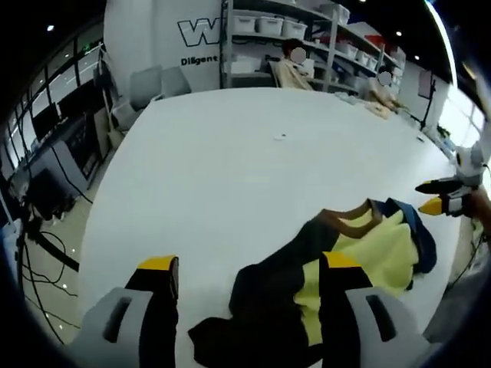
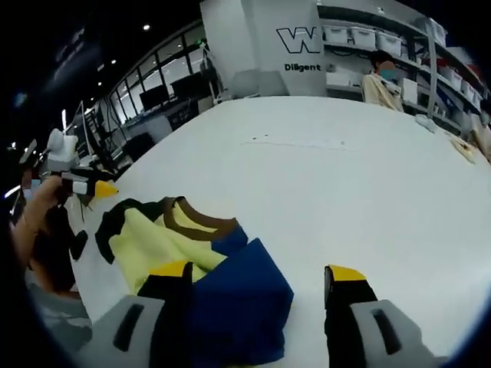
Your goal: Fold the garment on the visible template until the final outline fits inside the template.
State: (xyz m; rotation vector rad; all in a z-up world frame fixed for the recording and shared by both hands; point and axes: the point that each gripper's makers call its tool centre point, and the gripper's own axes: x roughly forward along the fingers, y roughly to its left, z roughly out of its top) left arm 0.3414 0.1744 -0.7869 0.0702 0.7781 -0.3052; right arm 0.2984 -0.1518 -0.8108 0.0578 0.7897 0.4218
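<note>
- On the white table (image 1: 253,161) lies the garment (image 1: 360,253) — a crumpled shirt in pale yellow, dark blue and black, with a brown collar band.
- From the left gripper view, the garment sits at the near edge of the table, its yellow panel upward and its black part bunched closest to the camera.
- The left claw (image 1: 249,272) stands spread, both yellow-tipped jaws apart; the black and yellow cloth lies between them and around the right-hand jaw, yet nothing is pinched.
- Beyond the garment, at the table's right edge, the right claw (image 1: 436,198) shows with its yellow tip pointing toward the collar, just beside the blue cloth.
- From the right gripper view, the garment (image 2: 192,253) lies on the table (image 2: 345,176) with a folded blue part nearest, yellow and the brown collar behind it.
- The right claw (image 2: 261,280) is spread wide — the blue fold sits by its left-hand jaw, while bare table lies between the jaws otherwise.
- At the garment's far left, the left claw (image 2: 92,186) appears, held in a person's hand (image 2: 34,203); whether it grips anything cannot be told from this view.
- Past the table stand shelves (image 1: 291,38) with white bins, and two seated people.
</note>
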